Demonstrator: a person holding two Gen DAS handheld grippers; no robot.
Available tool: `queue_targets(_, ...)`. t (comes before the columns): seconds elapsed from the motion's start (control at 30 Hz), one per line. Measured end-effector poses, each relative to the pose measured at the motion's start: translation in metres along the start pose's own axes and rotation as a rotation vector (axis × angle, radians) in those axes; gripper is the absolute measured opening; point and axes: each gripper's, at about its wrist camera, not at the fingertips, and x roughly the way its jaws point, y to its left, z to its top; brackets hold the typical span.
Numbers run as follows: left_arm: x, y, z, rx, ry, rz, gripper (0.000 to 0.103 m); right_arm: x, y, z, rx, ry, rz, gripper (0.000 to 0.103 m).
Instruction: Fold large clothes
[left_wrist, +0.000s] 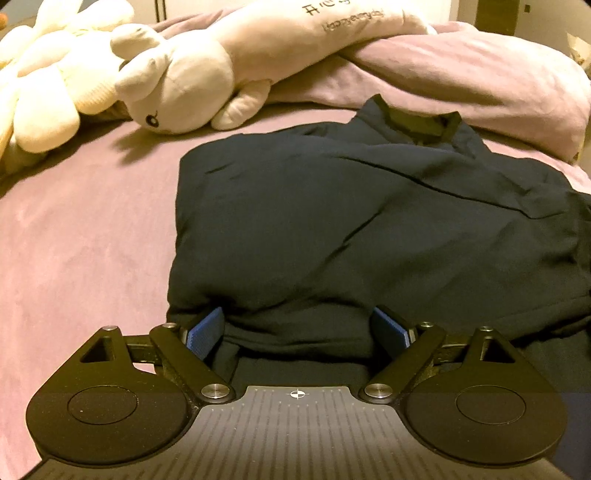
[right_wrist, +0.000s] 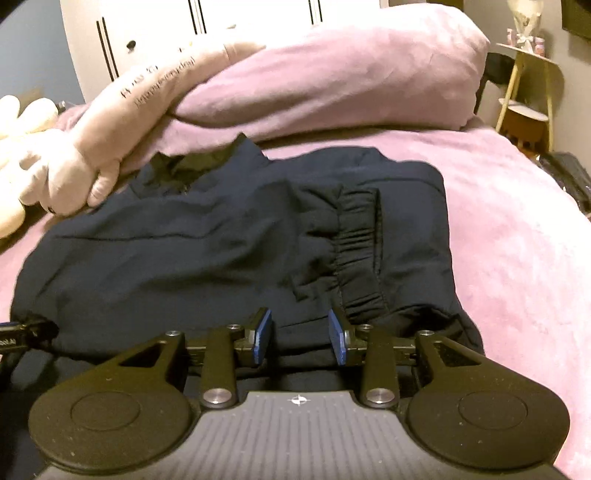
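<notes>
Closest to the left wrist camera, the left gripper (left_wrist: 298, 330) has its two blue pads (left_wrist: 205, 330) spread wide, and the near hem of the dark navy jacket (left_wrist: 351, 221) bulges between them. The cloth lies against both pads, but whether they press on it cannot be told.

On the right wrist view, the right gripper (right_wrist: 300, 338) holds its blue pads (right_wrist: 263, 338) only partly apart. They sit low over the near edge of the jacket (right_wrist: 207, 251), with dark fabric in the gap, and the pads do not visibly squeeze it. At the left edge of this view a black part of the other tool (right_wrist: 26, 332) shows.

The jacket lies folded into a rough rectangle on the mauve bed sheet (left_wrist: 85, 236). A sleeve with an elastic cuff (right_wrist: 358, 254) is laid across its right part. The collar (left_wrist: 417, 122) points away, toward the rumpled mauve duvet (right_wrist: 332, 77).

Farther left, a pale plush rabbit (left_wrist: 177, 88) rests on the bed, and its long body runs over the duvet. A small yellow shelf (right_wrist: 524, 96) stands beyond the bed on the right.
</notes>
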Motion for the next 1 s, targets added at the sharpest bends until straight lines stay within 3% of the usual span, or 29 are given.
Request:
queue_targets(0.17, 0.004, -0.007, -0.002, 0.005, -0.009, 0.024, 0.097, 0.018, 0.023, 0.002, -0.096, 0.028, -0.086, 0.034)
queue_targets(0.37, 0.008, -0.007, -0.003, 0.0, -0.018, 0.018, 0.103, 0.026, 0.029, 0.003, -0.143, 0.005, -0.098, 0.034)
queue_targets(0.6, 0.009, -0.006, -0.003, -0.01, -0.027, 0.007, 0.103, 0.033, 0.035, 0.007, -0.158, -0.01, -0.118, 0.034)
queue_targets(0.77, 0.002, -0.002, -0.008, 0.009, -0.035, -0.017, 0.103, 0.012, 0.026, 0.001, -0.143, 0.012, -0.07, 0.036)
queue_targets(0.8, -0.001, 0.0, -0.008, -0.003, -0.023, -0.019, 0.103, 0.005, 0.023, -0.002, -0.129, 0.029, -0.062, 0.038)
queue_targets(0.83, -0.003, 0.003, -0.008, -0.024, 0.001, -0.019, 0.103, -0.001, 0.019, -0.006, -0.113, 0.047, -0.06, 0.047)
queue_targets(0.9, -0.015, 0.011, -0.013, -0.073, 0.021, -0.041, 0.103, -0.016, 0.01, -0.021, -0.077, 0.09, -0.054, 0.052)
queue_targets(1.0, -0.049, 0.02, -0.032, -0.08, -0.012, -0.092, 0.103, -0.064, -0.004, -0.057, -0.068, 0.053, 0.001, 0.052)
